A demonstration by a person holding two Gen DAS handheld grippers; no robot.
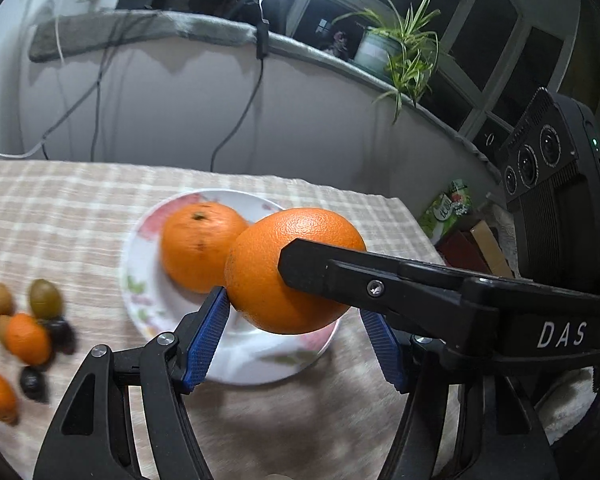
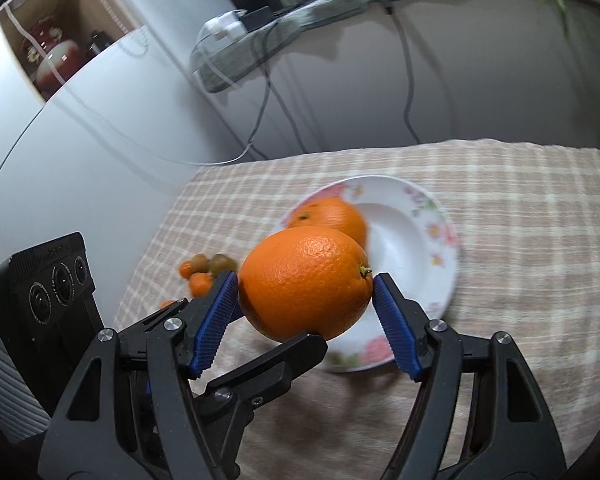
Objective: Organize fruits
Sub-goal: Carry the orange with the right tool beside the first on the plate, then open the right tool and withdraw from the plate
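A large orange (image 2: 306,282) is held between the blue pads of my right gripper (image 2: 306,308), above the near rim of a white floral plate (image 2: 424,240). The same orange (image 1: 292,268) shows in the left wrist view with the right gripper's black finger (image 1: 340,276) across it. My left gripper (image 1: 296,336) is open around it; its left pad (image 1: 208,336) is close to the orange, its right pad (image 1: 382,344) apart from it. A second orange (image 1: 200,244) lies on the plate (image 1: 140,280).
Small fruits, kumquats (image 1: 28,338), green olives (image 1: 44,298) and dark ones (image 1: 32,382), lie on the checked cloth (image 1: 60,208) left of the plate. A wall with hanging cables (image 1: 236,128) stands behind the table. A potted plant (image 1: 400,52) sits on the ledge.
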